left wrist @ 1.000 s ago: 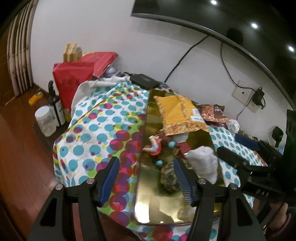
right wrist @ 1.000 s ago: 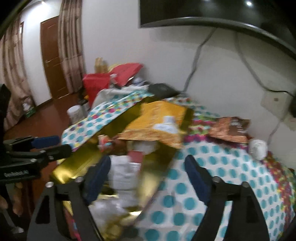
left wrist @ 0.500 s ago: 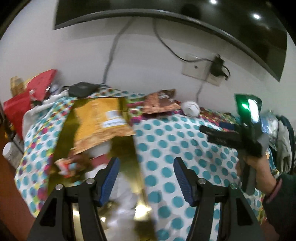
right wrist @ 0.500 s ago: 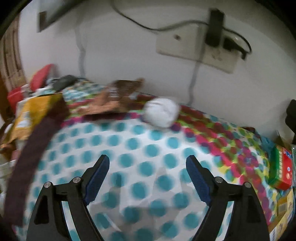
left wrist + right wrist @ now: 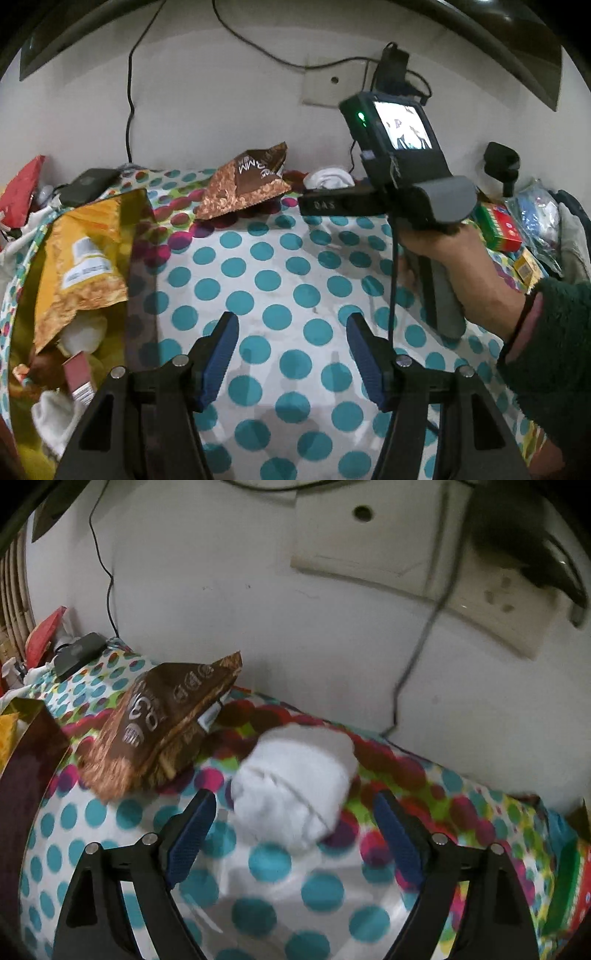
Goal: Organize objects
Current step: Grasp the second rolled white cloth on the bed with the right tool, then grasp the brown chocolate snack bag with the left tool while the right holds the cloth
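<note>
Two things are seen lying loose on the bench: a white sock roll and a brown snack bag, both near the wall at the far edge of the dotted cloth. The roll rests just beside the bag, and whether they touch cannot be told. It sits ahead of the right gripper, whose jaws have just been opening and stand wide apart with nothing clamped; the roll is framed between the fingertips but is not pressed by them.

Several things are already gathered in the gold tray at the left: a yellow bag, something white, and a small red box. That part of the sorting is judged done. The roll and the brown bag are judged to be what is left, the roll first, since the right gripper is lined up on it.

Nothing is held by the left gripper either; its jaws are apart over bare cloth. From its view the right gripper is seen from the side, held in a hand with a dark sleeve.

More clutter, a green and red box among it, is seen at the bench's right end; whether it belongs to the task cannot be told.
</note>
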The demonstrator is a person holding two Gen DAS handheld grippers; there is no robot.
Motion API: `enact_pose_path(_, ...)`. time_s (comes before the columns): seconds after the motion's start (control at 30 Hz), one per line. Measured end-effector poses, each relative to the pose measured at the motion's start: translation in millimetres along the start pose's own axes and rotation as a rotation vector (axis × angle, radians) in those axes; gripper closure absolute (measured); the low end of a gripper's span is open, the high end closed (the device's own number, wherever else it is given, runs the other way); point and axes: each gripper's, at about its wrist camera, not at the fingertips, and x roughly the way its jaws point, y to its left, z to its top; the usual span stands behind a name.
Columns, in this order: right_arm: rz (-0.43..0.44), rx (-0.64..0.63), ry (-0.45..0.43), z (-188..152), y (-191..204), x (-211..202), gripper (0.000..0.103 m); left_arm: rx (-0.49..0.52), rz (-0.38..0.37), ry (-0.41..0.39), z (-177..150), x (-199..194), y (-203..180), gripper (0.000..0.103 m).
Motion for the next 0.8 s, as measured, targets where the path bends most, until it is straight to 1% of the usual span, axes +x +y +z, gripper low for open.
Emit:
enact_pose_path(0.03, 0.009, -0.005, 0.010, 2.1, 1.1, 3.4, 0.018, -0.014, 0.007, 0.009, 1.5, 5.6, 1.6, 0.041)
enact_pose_path(0.07, 0.020, -0.007, 0.021, 4.7, 1.6, 7.8, 0.022, -0.022, 0.006, 0.014, 1.9, 8.3, 3.7, 0.041)
enact_pose_path(0.1, 0.031, -0.008, 0.026, 7.6, 0.8, 11.1, 0.030, -0.033, 0.002, 0.021, 3.1, 11.5, 5.1, 0.041)
enact_pose_path(0.13, 0.042, -0.010, 0.028, 7.8, 0.3, 12.0, 0.054, -0.042, 0.000, 0.024, 4.3, 14.5, 6.0, 0.041)
enact_pose_path(0.23, 0.061, -0.012, 0.020, 5.0, -5.2, 7.8, 0.061, -0.030, 0.029, 0.013, 7.9, 18.9, 3.4, 0.041)
enact_pose_path(0.37, 0.079, 0.009, 0.021, -12.8, -17.7, -12.6, 0.061, -0.020, 0.062, -0.011, 14.9, 25.9, 2.0, 0.041)
enact_pose_path(0.47, 0.079, 0.023, 0.032, -38.7, -27.1, -30.2, 0.059, -0.036, 0.036, -0.020, 22.1, 34.0, 4.1, 0.041)
enact_pose_path(0.57, 0.103, 0.043, 0.062, -64.9, -36.4, -44.2, 0.058, -0.031, 0.040, -0.017, 31.5, 43.6, 3.7, 0.041)
enact_pose_path(0.6, 0.101, 0.049, 0.058, -70.3, -40.4, -50.5, 0.058, -0.023, 0.058, -0.023, 34.9, 46.6, 3.3, 0.041)
enact_pose_path(0.63, 0.089, 0.051, 0.057, -75.0, -41.2, -55.0, 0.057, -0.009, 0.106, -0.019, 39.1, 50.2, 1.4, 0.041)
enact_pose_path(0.7, 0.075, 0.041, 0.063, -81.0, -39.4, -58.8, 0.057, 0.018, 0.137, -0.015, 46.1, 57.9, -0.1, 0.040)
enact_pose_path(0.73, 0.064, 0.028, 0.057, -82.1, -36.7, -61.1, 0.057, 0.034, 0.168, -0.005, 49.8, 64.2, -0.9, 0.039)
enact_pose_path(0.8, 0.049, 0.004, 0.055, -82.8, -33.3, -62.2, 0.057, 0.060, 0.193, 0.013, 58.6, 76.2, -1.5, 0.039)
